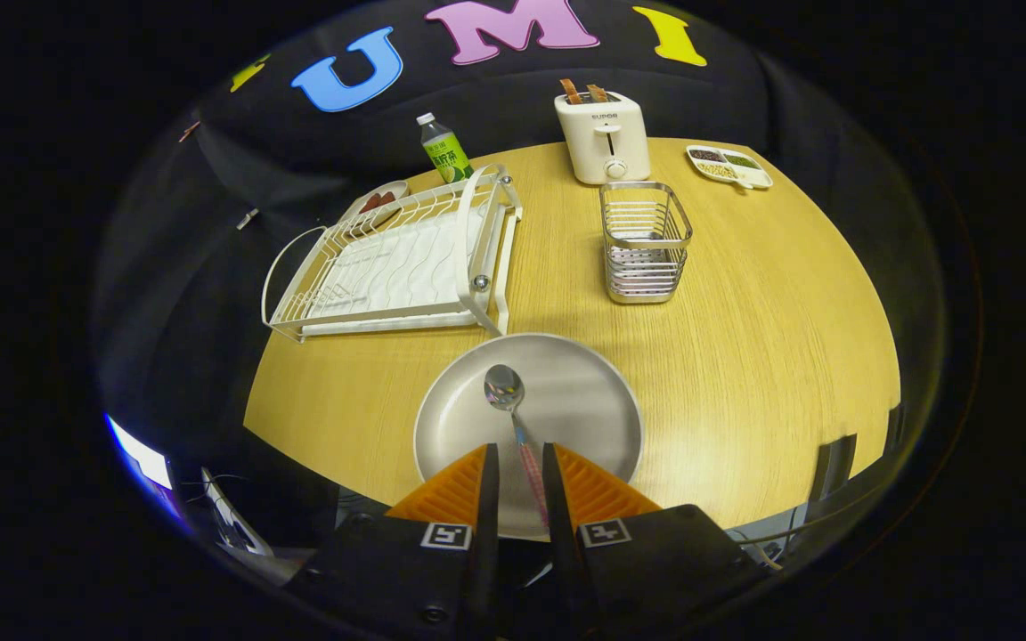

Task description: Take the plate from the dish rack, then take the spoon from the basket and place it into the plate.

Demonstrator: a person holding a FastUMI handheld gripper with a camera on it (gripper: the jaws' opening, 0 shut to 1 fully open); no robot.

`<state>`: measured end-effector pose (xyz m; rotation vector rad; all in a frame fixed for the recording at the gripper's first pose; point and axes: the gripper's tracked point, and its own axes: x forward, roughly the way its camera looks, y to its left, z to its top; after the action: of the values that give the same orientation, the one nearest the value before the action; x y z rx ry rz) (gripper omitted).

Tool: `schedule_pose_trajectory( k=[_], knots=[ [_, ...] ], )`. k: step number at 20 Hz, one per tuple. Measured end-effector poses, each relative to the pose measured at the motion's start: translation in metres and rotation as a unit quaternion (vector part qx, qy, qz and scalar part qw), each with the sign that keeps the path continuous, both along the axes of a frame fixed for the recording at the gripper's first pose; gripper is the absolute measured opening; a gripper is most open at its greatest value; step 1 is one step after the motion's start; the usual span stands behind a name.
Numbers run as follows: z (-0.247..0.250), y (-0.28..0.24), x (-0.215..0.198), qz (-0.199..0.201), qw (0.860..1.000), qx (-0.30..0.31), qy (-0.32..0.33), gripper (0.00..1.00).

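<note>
The gripper (520, 463) hangs over the near rim of a round grey plate (584, 401) on the wooden table, its fingers parted with gaps either side of the pink-handled metal spoon (513, 411) lying between them, bowl ahead, apparently just released into the plate.

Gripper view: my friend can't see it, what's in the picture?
A spoon lies in a grey plate on a wooden table, its handle between the gripper's slightly parted fingers. Beyond stand a dish rack, wire basket and toaster.
</note>
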<state>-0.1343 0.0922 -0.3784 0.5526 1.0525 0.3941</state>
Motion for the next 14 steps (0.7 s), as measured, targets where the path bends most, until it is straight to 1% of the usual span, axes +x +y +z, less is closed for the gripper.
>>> schedule_pose_trajectory(
  k=[2, 4, 5, 6, 8, 9, 14],
  knots=[
    [-0.002, -0.002, 0.003, 0.0, 1.0, -0.006, 0.0, 0.48],
    [-0.002, -0.002, 0.006, 0.0, 1.0, -0.013, -0.002, 0.67],
    [-0.002, -0.003, 0.008, 0.0, 1.0, -0.019, -0.005, 0.87],
    [-0.002, -0.004, 0.009, 0.001, 1.0, -0.024, -0.008, 0.93],
    [0.0, -0.005, 0.01, 0.003, 0.999, -0.03, -0.011, 0.95],
    [0.003, -0.006, 0.013, 0.002, 0.999, -0.032, -0.015, 0.98],
    [0.027, -0.019, 0.029, -0.007, 0.998, -0.043, -0.048, 0.99]
  ],
)
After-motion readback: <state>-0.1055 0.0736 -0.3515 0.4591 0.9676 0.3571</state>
